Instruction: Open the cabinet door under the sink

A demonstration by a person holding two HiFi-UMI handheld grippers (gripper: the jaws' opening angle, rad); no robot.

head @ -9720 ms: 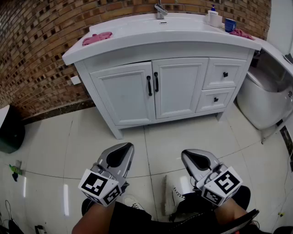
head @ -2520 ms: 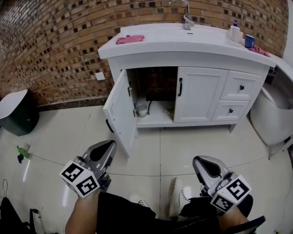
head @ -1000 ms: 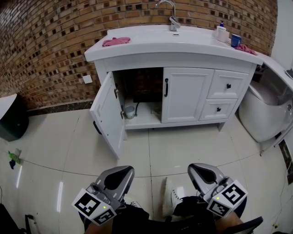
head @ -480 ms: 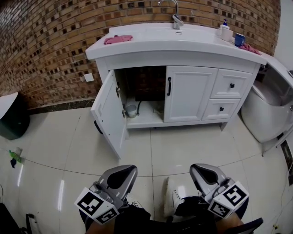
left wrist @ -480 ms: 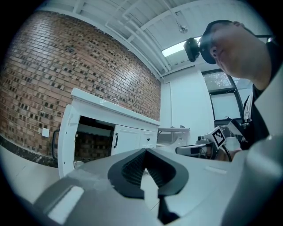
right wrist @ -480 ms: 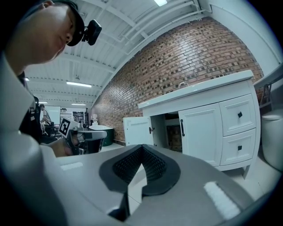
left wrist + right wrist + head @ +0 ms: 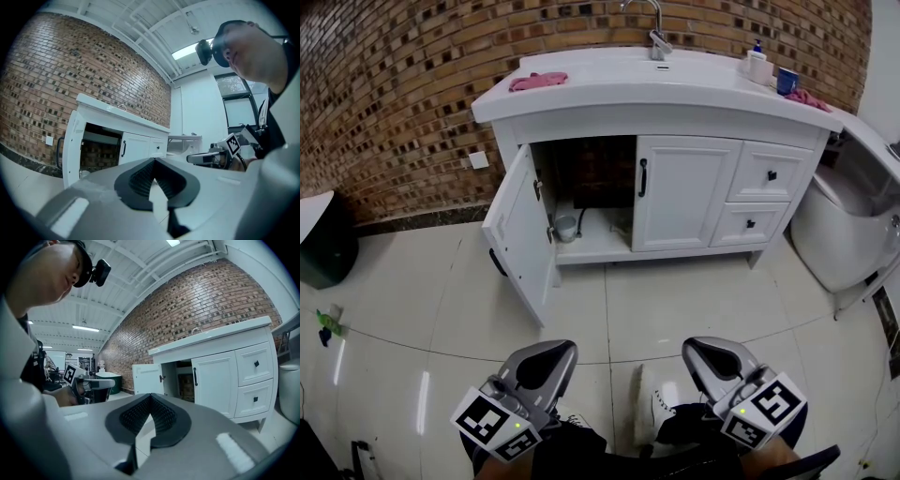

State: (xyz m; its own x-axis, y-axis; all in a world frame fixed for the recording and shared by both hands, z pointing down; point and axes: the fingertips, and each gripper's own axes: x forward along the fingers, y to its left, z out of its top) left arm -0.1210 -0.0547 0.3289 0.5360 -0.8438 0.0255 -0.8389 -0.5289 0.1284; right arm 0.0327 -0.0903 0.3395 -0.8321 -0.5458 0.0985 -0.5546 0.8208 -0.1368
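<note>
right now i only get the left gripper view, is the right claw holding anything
Observer: No. The right gripper view shows the right claw shut with nothing in it.
Operator: ok, whats up top, cant see over the edge
Observer: In the head view a pink cloth lies at the left end of the counter.
Operator: and inside, down low
Observer: A small grey cup stands on the bottom shelf, close to the open door.
</note>
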